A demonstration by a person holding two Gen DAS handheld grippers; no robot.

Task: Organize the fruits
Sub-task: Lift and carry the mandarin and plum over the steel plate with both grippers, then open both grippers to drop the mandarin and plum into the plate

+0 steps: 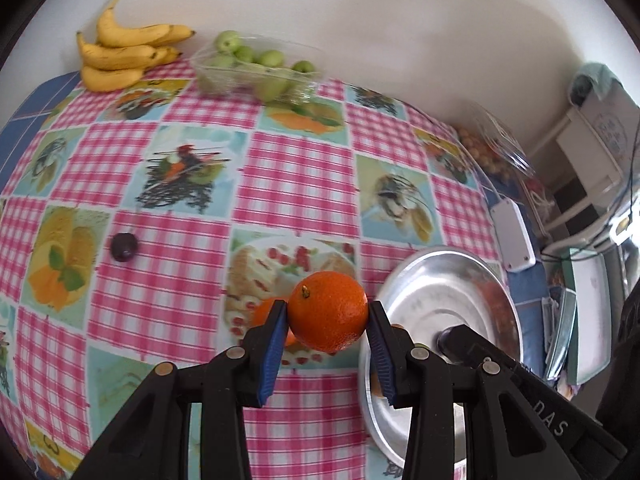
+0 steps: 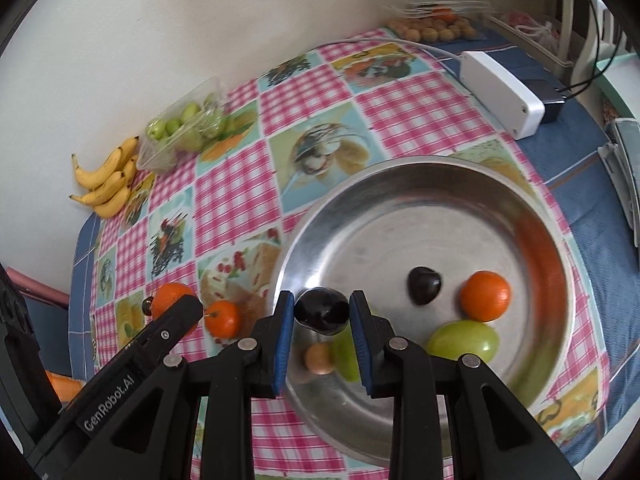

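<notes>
Grippers each clamp fruit, left gripper on an orange, right gripper on a dark plum, apparently carrying both toward the steel bowl.

Far ahead of the fingers we see a white wall. The desk wears a cloth with pink checks and food pictures, and a blue cloth peeks out under it. Ahead and to the right of the fingers lies a white box with a white cord, just beside a small black plug. Further right we see a white chair. A black wire hangs near it. Some flat grey things sit at the right edge; we cannot tell what they are.
</notes>
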